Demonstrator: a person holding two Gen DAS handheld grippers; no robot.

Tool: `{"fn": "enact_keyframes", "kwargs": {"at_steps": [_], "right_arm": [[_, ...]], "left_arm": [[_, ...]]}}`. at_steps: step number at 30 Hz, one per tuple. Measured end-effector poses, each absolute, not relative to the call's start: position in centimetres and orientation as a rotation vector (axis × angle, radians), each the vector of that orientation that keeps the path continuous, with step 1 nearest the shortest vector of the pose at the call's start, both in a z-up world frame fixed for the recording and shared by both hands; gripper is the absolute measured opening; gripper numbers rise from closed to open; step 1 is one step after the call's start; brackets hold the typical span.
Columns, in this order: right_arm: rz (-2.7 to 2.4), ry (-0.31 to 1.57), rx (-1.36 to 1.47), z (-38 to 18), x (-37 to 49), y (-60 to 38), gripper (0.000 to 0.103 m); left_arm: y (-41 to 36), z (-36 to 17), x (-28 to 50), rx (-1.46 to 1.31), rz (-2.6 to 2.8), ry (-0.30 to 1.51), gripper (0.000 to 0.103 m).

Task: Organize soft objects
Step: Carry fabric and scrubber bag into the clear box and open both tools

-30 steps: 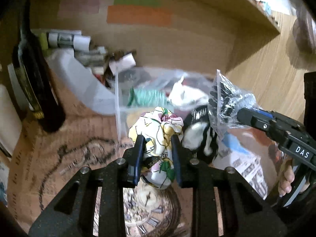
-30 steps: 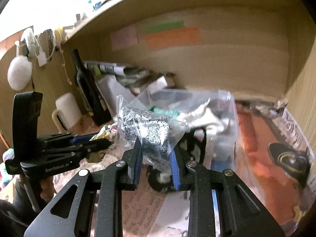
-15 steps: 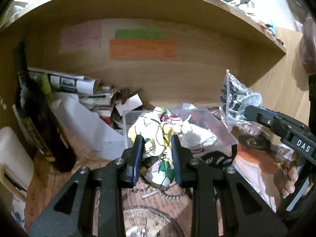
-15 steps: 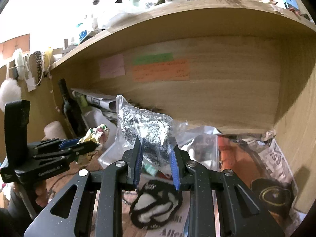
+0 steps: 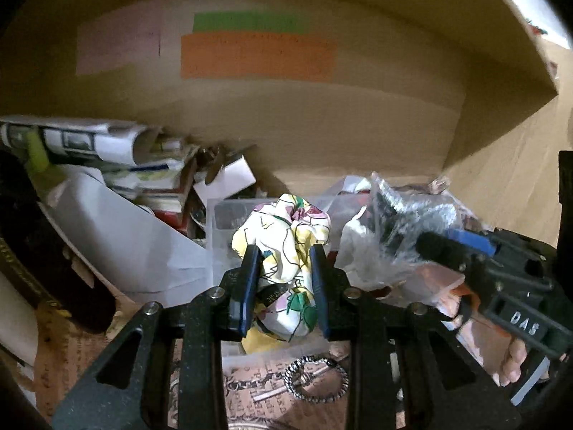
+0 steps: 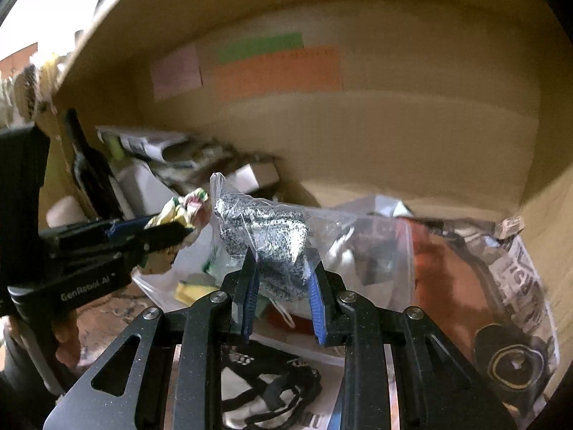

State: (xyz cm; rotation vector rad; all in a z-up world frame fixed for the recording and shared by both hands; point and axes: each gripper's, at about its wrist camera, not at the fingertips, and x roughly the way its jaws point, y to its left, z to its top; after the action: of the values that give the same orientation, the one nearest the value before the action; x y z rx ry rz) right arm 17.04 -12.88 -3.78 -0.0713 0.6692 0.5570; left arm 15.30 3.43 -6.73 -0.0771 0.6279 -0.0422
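Observation:
My left gripper [image 5: 283,254] is shut on a bunched floral cloth [image 5: 286,229], white with yellow, pink and green print, held over a clear plastic bin [image 5: 218,218]. My right gripper [image 6: 281,258] is shut on a clear plastic bag holding a grey speckled knit item [image 6: 272,229], also above the clear plastic bin [image 6: 404,247]. In the left wrist view the right gripper [image 5: 422,242] shows at the right with the bag [image 5: 412,215]. The floral cloth [image 6: 182,208] shows at the left of the right wrist view, in the left gripper [image 6: 186,229]. A black-and-white soft item [image 6: 268,394] lies below the right gripper.
A dark bottle [image 5: 43,272] stands at the left beside rolled papers [image 5: 89,139] and a white sheet [image 5: 118,240]. A silver chain with a ring [image 5: 315,380] lies on printed paper near me. Coloured notes [image 5: 258,53] are stuck to the wooden back wall under a shelf.
Both grippers moved forward toward the back wall with their loads; the bin and wall notes now look closer and the shelf edge has left the top of both views.

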Motion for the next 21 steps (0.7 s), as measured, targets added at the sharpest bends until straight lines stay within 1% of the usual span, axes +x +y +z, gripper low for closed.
{"fn": "enact_keyframes", "kwargs": {"at_steps": [7,14,15,16,17,18,19,20,21], "right_arm": [[0.563,0.771,-0.098,-6.4,18.5,-12.3,0.023],[0.567,0.805,-0.138,-7.3,19.1,-11.8,0.024],[0.565,0.807,-0.144,-7.3,19.1,-11.7,0.026],[0.564,0.808,-0.147,-7.4,19.1,-11.6,0.026],[0.563,0.810,-0.149,-7.4,19.1,-11.7,0.030],[0.561,0.809,-0.151,-7.3,19.1,-11.7,0.036],[0.558,0.805,-0.152,-7.3,19.1,-11.7,0.040],[0.554,0.797,-0.153,-7.1,19.0,-11.7,0.045],[0.550,0.789,-0.154,-7.0,18.9,-11.8,0.048]], "left_arm": [[3.7,-9.2,18.6,-0.082,-0.038,0.722,0.027],[3.5,-10.6,20.5,-0.075,-0.038,0.774,0.027],[3.5,-10.7,20.6,-0.074,-0.040,0.780,0.029],[3.6,-10.7,20.6,-0.072,-0.041,0.784,0.034],[3.6,-10.7,20.6,-0.073,-0.040,0.785,0.040],[3.5,-10.7,20.6,-0.073,-0.039,0.782,0.042],[3.5,-10.5,20.5,-0.073,-0.036,0.778,0.046],[3.6,-10.3,20.4,-0.074,-0.035,0.771,0.047],[3.7,-10.1,20.2,-0.076,-0.035,0.763,0.047]]}}
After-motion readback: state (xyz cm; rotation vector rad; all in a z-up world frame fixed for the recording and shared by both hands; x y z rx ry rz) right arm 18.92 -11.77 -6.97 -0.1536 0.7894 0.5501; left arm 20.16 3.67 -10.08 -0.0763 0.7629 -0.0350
